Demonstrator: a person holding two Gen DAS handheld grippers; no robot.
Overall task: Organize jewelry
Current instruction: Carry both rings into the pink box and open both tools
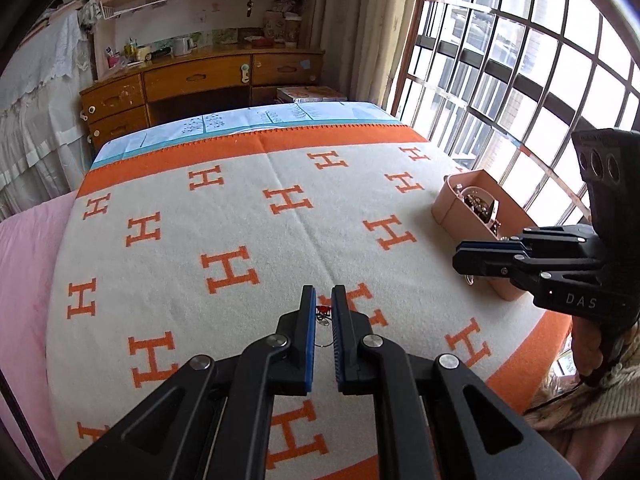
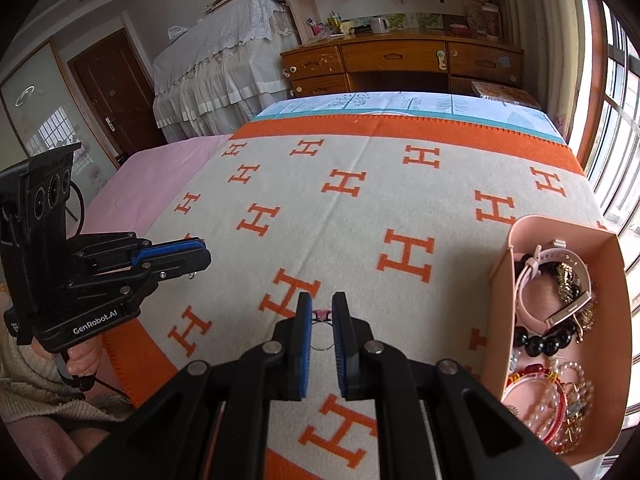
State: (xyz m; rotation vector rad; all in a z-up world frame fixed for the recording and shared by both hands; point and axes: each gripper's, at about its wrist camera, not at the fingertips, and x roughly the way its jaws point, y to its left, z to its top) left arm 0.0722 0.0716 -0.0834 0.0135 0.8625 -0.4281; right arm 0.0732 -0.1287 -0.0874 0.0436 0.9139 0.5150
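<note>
My left gripper [image 1: 323,294] hangs over the blanket with its jaws narrowly apart around a small red-stone earring [image 1: 322,312] with a thin wire hoop; contact is not clear. My right gripper [image 2: 322,302] has its jaws narrowly apart around a small pink butterfly earring [image 2: 322,315] with a wire hoop. A pink open box [image 2: 616,280] at the right holds a pink watch [image 2: 560,280], black beads [image 2: 540,342] and several bracelets. The box also shows in the left wrist view [image 1: 452,204], behind the right gripper [image 1: 464,258].
The orange-and-cream H-patterned blanket [image 2: 360,216] covers the bed. A pink sheet [image 2: 160,172] lies to the left. A wooden desk [image 2: 400,64] stands beyond the bed's far end, a barred window [image 1: 520,60] to the right. The left gripper [image 2: 200,254] shows at the left.
</note>
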